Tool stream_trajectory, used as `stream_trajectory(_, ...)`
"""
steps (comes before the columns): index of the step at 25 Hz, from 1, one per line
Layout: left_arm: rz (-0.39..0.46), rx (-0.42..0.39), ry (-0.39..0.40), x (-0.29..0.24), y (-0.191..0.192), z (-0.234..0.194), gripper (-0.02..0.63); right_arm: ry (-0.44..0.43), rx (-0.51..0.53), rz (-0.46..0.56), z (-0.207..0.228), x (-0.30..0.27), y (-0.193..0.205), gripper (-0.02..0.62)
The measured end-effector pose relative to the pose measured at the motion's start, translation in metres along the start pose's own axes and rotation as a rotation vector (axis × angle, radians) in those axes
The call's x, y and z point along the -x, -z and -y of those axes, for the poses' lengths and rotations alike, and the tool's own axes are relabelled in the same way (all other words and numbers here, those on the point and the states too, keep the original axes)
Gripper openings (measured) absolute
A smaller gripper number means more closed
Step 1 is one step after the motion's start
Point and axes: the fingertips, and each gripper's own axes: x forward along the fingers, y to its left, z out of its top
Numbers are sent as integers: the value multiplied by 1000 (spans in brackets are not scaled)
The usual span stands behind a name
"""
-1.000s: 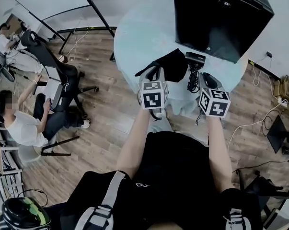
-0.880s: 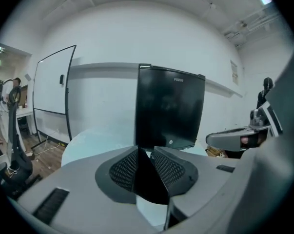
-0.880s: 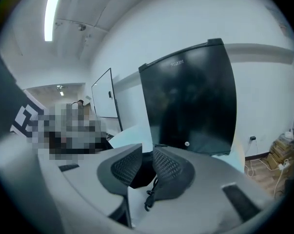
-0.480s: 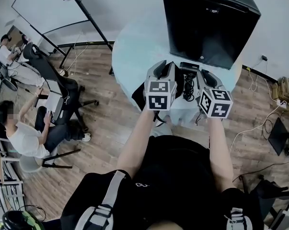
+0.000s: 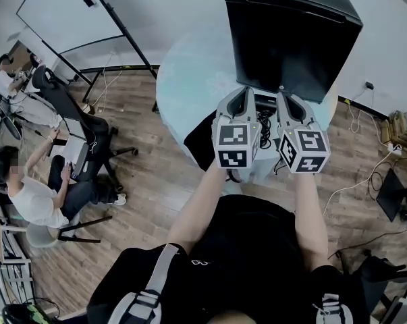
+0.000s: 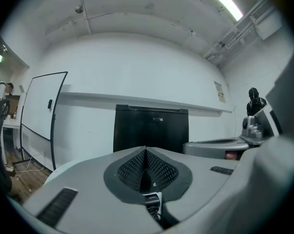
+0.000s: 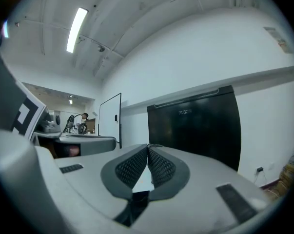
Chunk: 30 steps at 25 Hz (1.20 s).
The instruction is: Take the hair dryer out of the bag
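The left gripper (image 5: 247,90) has just been closing its jaws. Its ribbed pads now meet at the tips with nothing between them. The right gripper (image 5: 282,94) is closed too, its pads touching at the tips and empty. Both are held level, side by side, above the near edge of the round pale table (image 5: 190,79), pointing at a tall black cabinet (image 5: 291,32) at the table's far side. The limp black fabric bag (image 5: 202,139) lies at the table's near edge, partly hidden under the left gripper. The black hair dryer (image 5: 264,102), with its coiled black cord (image 5: 264,125), lies on the table just right of the bag, seen between the two grippers.
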Motion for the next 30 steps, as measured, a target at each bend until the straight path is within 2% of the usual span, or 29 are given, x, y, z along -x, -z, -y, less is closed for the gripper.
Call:
stream_trajectory(6,68,-7,18,5,-24,12,10,-18,51,65,-8,9,-33,5)
stream_trajectory(10,108,-16,27,9,-42,19,9,-24,49,108,-9,17,-53,4)
stream_trajectory(14,127,-18,36,15,-47,27,9,-9,16,96,-6,25,-53,3)
stream_trajectory(18,119,4,52,18,-45,36,10,-19,34,82,-7,31,-50,2)
stream_trajectory(30,96,-22,61,23,-37,43,9,-29,21,61,-12,34,-41,3)
